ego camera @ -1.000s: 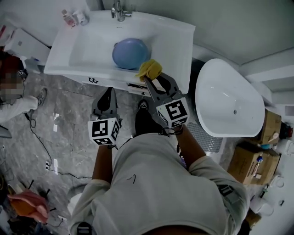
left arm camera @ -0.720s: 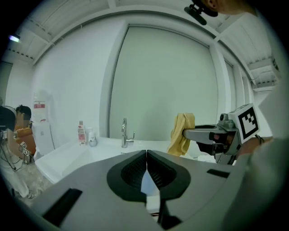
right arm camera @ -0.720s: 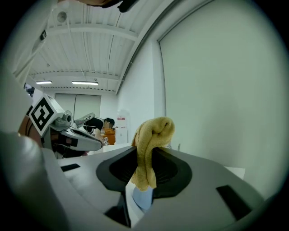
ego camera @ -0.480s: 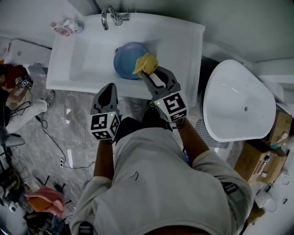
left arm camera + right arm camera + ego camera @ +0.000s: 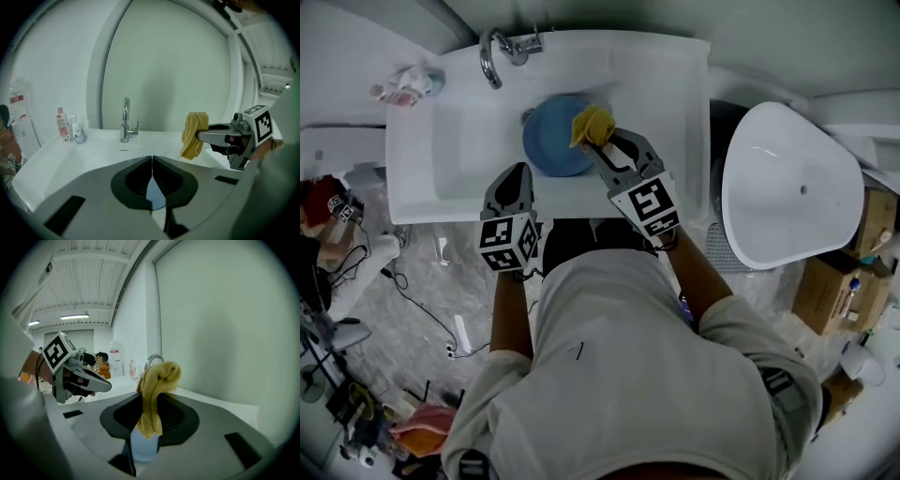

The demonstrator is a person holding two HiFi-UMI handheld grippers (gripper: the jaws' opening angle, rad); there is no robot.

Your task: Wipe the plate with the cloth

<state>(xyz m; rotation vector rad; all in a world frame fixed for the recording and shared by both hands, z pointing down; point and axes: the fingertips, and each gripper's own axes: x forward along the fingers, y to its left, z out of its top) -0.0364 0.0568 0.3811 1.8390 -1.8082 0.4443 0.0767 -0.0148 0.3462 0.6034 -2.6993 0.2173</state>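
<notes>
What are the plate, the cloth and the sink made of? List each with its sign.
The plate is smooth and evenly blue with a dull sheen: plastic or glazed ceramic, it cannot be told which. The cloth is yellow, nubbly and hangs limp: likely terry or microfibre. The sink is glossy white: probably glazed ceramic.

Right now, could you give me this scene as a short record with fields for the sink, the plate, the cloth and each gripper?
sink: white, faucet at back, bottles at back left corner
blue plate: lies in the sink, near the faucet
right gripper: jaws shut on the yellow cloth
yellow cloth: hangs over the blue plate's right edge; contact unclear
left gripper: jaws shut, empty, above the sink's front rim
</notes>
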